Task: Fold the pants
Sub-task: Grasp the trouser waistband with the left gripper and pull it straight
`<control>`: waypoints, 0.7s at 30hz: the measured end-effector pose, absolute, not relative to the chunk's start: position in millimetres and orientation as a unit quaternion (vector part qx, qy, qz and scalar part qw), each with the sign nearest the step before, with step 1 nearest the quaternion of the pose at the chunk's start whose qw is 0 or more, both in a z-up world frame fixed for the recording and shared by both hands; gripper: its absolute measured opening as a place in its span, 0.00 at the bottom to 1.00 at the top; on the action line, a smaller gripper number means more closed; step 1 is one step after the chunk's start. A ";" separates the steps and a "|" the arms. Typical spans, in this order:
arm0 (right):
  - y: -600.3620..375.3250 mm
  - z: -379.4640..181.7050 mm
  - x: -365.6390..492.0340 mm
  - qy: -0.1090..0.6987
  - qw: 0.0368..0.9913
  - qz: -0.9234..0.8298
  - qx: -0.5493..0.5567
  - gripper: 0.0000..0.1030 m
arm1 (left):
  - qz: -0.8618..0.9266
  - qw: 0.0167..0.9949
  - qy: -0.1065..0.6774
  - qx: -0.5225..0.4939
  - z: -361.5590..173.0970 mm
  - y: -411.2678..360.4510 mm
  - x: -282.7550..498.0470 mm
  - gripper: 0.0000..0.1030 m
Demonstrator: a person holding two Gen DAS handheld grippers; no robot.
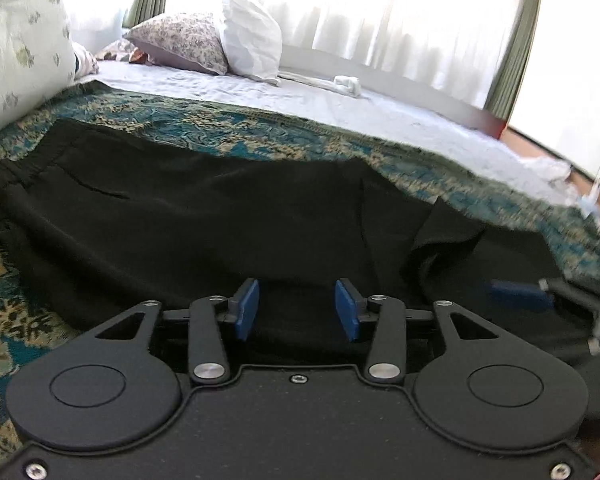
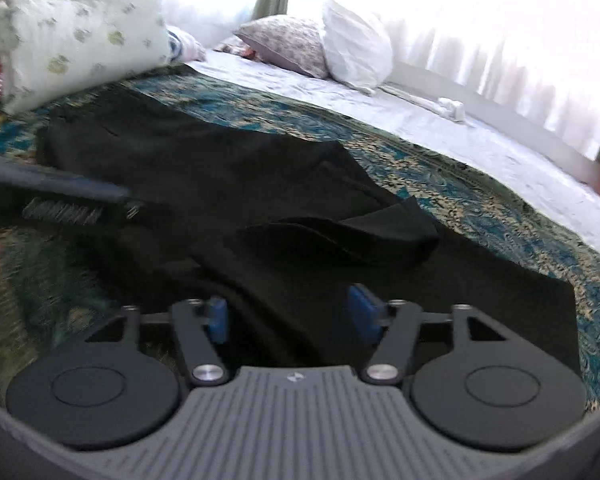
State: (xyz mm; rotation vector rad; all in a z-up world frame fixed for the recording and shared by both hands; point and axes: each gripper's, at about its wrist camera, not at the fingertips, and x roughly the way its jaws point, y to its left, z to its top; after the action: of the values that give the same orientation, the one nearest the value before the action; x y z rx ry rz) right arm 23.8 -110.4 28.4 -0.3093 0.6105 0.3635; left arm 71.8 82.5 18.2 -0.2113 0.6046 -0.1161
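Black pants (image 1: 188, 216) lie spread on a teal and tan patterned bedspread (image 1: 260, 136), waistband to the left, legs to the right. My left gripper (image 1: 297, 309) is open, its blue pads low over the near edge of the fabric with nothing between them. The right gripper shows at the right edge of the left wrist view (image 1: 540, 292). In the right wrist view the pants (image 2: 260, 184) show a rumpled fold of leg fabric (image 2: 380, 232) in the middle. My right gripper (image 2: 292, 316) is open over the near leg cloth, empty.
A floral pillow (image 1: 16, 44) sits at the far left. A patterned pillow (image 1: 180, 40) and a white pillow (image 1: 252, 36) rest on the pale sheet (image 1: 340, 100) behind. Curtains (image 1: 380, 12) and a bright window lie beyond. The bed edge drops off at right.
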 end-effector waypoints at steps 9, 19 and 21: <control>-165.0 41.4 -29.1 0.270 0.936 0.174 -0.143 0.85 | -0.175 0.945 0.269 -0.068 56.3 30.9 76.7 0.38; -255.9 39.2 -25.5 0.261 0.962 -0.025 -0.072 0.86 | -0.217 0.911 0.348 0.036 19.7 -97.7 141.0 0.23; -266.6 35.1 -21.8 0.263 0.963 -0.041 -0.051 0.85 | -0.185 0.914 0.359 0.043 11.6 -106.2 164.8 0.22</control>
State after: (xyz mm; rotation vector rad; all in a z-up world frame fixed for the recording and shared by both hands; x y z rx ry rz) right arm -21.8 -266.6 35.1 -0.1025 0.5319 -0.0824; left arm 164.8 -106.2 11.6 0.0886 0.7389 -0.3816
